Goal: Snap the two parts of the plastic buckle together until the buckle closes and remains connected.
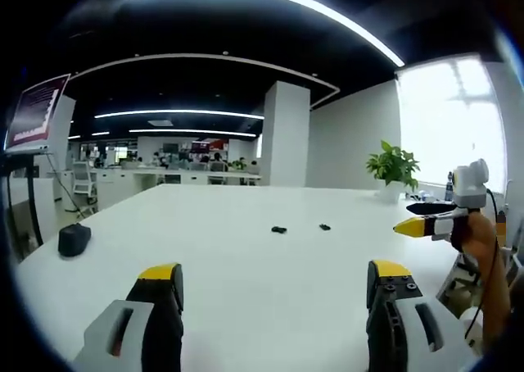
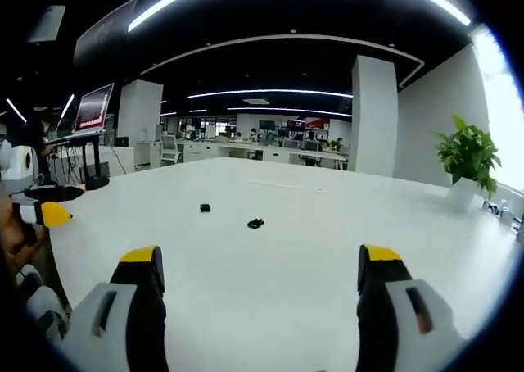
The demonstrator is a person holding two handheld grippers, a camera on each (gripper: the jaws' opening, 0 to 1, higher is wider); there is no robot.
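Note:
Two small black buckle parts lie apart on the white table (image 1: 246, 257). In the left gripper view one part (image 1: 279, 229) is left of the other part (image 1: 325, 226). In the right gripper view they appear as a part (image 2: 205, 208) on the left and a part (image 2: 255, 223) nearer. My left gripper (image 1: 274, 294) is open over the table's near side, well short of the parts. My right gripper (image 2: 260, 278) is open too, nothing between its jaws. The right gripper (image 1: 426, 223) enters the left gripper view from the right, held by a hand (image 1: 479, 241). The left gripper's yellow tip (image 2: 49, 215) enters the right gripper view from the left.
A black computer mouse (image 1: 74, 239) lies at the table's left edge. A potted plant (image 1: 393, 169) stands at the far right corner near a bright window. A screen on a stand (image 2: 92, 114) is off to the left, and desks with people fill the background.

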